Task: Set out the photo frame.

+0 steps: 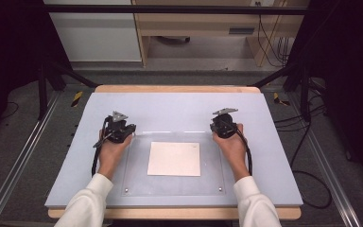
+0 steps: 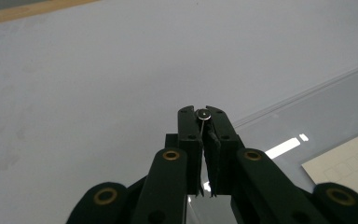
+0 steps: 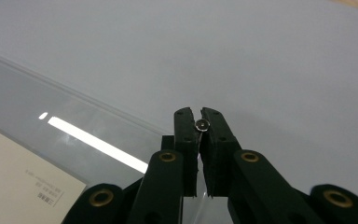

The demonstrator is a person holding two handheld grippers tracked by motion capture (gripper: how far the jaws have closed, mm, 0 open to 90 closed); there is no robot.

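— How many pieces are on the table?

— One clear acrylic sheet [image 1: 175, 163] lying flat, one cream square paper card [image 1: 174, 159] under or on its middle, I cannot tell which, and four small round silver studs. Two studs sit at the sheet's near corners, the near-left stud [image 1: 125, 190] and the near-right stud [image 1: 220, 189]. The other two are in my jaws.

— Where do your tools stand against that sheet?

— My left gripper [image 1: 119, 126] is at the sheet's far-left corner, its jaws pinched on the far-left stud [image 2: 203, 115]. My right gripper [image 1: 223, 124] is at the sheet's far-right corner, clamped the same way on the far-right stud [image 3: 201, 124]. In each gripper view the stud sits right at the jaw tips, with the sheet's edge running just beside them.

— And the setting?

— The sheet rests on a pale grey-blue mat [image 1: 179, 106] that covers a light wooden tabletop [image 1: 175, 88]. Beyond the sheet's far edge are a grey floor [image 1: 189, 75], a black metal frame [image 1: 170, 9], wooden furniture [image 1: 198, 23] and trailing cables [image 1: 269, 42].
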